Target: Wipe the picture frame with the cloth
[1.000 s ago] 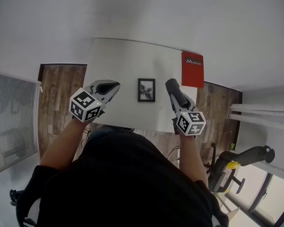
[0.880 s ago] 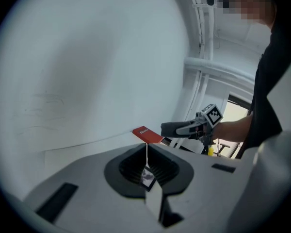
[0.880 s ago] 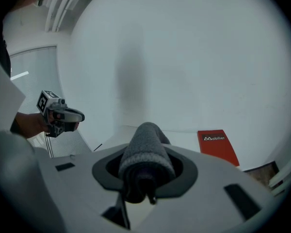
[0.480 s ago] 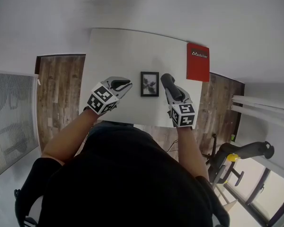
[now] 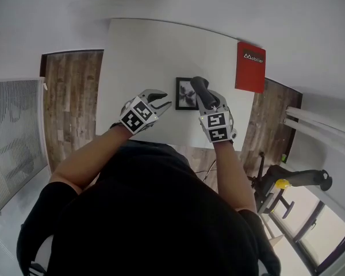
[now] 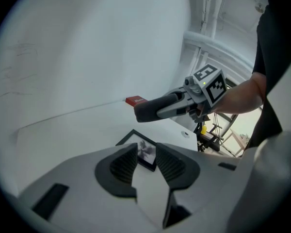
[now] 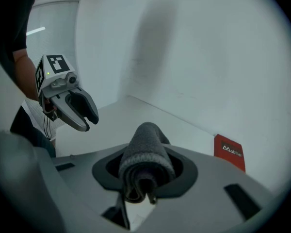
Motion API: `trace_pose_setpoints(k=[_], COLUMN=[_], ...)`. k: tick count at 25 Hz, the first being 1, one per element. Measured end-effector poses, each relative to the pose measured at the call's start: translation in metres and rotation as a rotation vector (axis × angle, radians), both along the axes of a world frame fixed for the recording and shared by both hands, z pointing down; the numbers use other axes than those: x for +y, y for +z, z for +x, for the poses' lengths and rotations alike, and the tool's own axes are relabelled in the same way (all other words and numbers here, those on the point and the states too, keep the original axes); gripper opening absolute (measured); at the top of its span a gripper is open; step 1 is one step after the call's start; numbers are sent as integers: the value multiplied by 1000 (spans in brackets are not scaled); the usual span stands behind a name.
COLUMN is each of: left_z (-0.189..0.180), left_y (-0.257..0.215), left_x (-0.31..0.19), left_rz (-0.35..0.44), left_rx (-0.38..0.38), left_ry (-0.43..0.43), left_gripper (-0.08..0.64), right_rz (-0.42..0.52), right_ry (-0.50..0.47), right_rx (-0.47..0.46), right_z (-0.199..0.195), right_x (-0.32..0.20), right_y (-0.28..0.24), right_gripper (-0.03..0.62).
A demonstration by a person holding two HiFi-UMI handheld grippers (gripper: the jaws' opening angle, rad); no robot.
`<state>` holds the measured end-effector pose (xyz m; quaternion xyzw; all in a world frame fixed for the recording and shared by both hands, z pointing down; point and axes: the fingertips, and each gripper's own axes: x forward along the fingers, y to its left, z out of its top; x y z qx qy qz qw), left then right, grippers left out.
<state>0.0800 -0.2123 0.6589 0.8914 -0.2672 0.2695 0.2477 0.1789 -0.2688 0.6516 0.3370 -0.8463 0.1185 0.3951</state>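
A small black picture frame (image 5: 186, 94) lies flat on the white table (image 5: 144, 56). My right gripper (image 5: 200, 88) is shut on a rolled grey cloth (image 7: 144, 152), and the cloth's tip (image 5: 198, 84) hangs over the frame's right edge. My left gripper (image 5: 163, 101) is just left of the frame, pointing at it. Its jaws have just been opening and stand apart with nothing between them. In the left gripper view the frame (image 6: 144, 149) shows through the gap beyond the jaws, and the cloth (image 6: 153, 109) hovers above it.
A red booklet (image 5: 250, 66) lies at the table's far right corner, against the white wall. Wooden floor (image 5: 69, 96) shows on both sides of the table. A chair or stand (image 5: 287, 183) sits at the lower right. The person's body covers the table's near edge.
Both grippers have come down toward the table and closed in on the frame from either side. The left jaws have parted. The cloth stays in the right gripper.
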Motion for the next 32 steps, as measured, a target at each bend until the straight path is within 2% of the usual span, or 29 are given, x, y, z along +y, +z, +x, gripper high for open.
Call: trace_pose_setpoints(k=[14,19,27,32], left_z=[19,33,58,60], left_y=[66,87,129,145], left_x=[-1,5,26,27], left_rz=[-88,-90,-80,-33], left_rx=[-38,-79,-193,-273], left_ry=[21,68,140,153], left_gripper=[158,227,324,313], right_rz=[-49,-46,-25,-38], right_ry=[-101,-158,-238,-323], right_rx=[97,142,203,264], right_z=[-28,-34,-43,-48], right_x=[-27,-32,-30,-19], right_y=[56,73,95,112], right_gripper=[114,114,114,112])
